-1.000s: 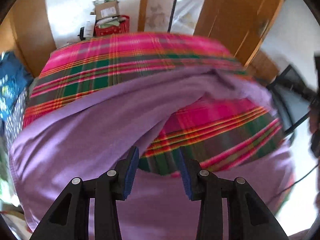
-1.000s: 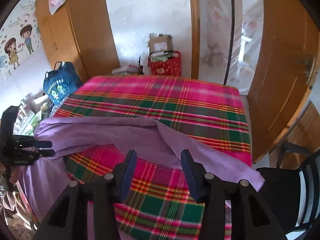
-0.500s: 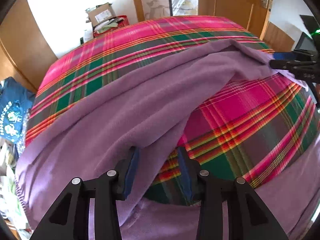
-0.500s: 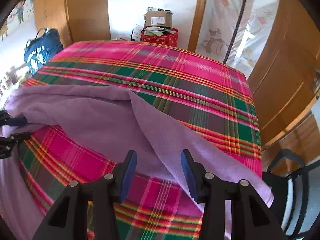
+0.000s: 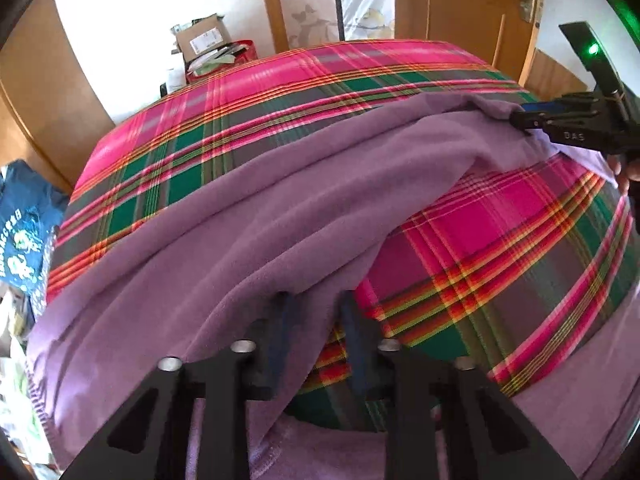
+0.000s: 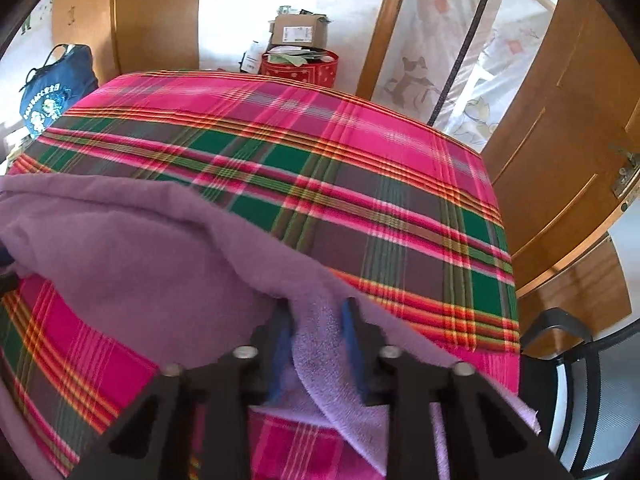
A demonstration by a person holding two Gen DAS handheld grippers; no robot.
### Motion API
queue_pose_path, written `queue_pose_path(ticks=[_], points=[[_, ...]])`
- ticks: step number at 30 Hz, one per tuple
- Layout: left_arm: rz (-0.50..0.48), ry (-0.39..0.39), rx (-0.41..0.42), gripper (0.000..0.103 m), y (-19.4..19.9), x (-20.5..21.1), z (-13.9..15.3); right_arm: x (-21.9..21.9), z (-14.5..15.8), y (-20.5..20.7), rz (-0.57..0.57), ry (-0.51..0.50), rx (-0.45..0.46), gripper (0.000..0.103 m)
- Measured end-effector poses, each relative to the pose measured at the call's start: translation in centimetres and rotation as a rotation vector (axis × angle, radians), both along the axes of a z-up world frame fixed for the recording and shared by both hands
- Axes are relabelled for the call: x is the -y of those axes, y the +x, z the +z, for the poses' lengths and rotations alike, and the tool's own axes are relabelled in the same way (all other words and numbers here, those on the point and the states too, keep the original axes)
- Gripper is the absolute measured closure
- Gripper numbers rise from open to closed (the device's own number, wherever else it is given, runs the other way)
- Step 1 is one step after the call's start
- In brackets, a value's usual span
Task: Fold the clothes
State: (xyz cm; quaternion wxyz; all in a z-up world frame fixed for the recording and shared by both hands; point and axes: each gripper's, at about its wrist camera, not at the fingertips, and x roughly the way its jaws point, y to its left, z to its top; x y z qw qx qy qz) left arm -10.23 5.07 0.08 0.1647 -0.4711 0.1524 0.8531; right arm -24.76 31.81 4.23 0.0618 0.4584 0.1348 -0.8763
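Jaws on both our left gripper (image 5: 314,336) and right gripper (image 6: 316,340) have just pinched the purple garment (image 5: 248,216), readying a fold over the plaid surface (image 6: 320,168).

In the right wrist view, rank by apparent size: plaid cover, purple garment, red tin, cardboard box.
1. Plaid cover.
2. Purple garment, though it lies nearer the camera.
3. Red tin and cardboard box look alike; no ranking between them.
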Motion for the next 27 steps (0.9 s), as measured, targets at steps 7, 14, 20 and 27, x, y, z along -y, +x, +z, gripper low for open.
queue_pose_path(ticks=[7,14,20,27], points=[[0.004,0.044,0.023,0.097,-0.4,0.5,0.1,-0.4,1.2,-1.7,-0.022,0.016,-0.058,0.093],[0.011,0.118,0.054,0.097,0.1,1.1,0.8,0.5,1.8,-4.5,-0.013,0.068,-0.092,0.094],[-0.006,0.141,0.062,0.097,0.9,1.2,1.3,1.2,0.9,-7.0,-0.019,0.073,-0.072,0.093],[-0.032,0.229,0.093,0.097,1.8,2.2,1.8,1.4,-0.1,-9.3,-0.027,0.050,-0.044,0.093]])
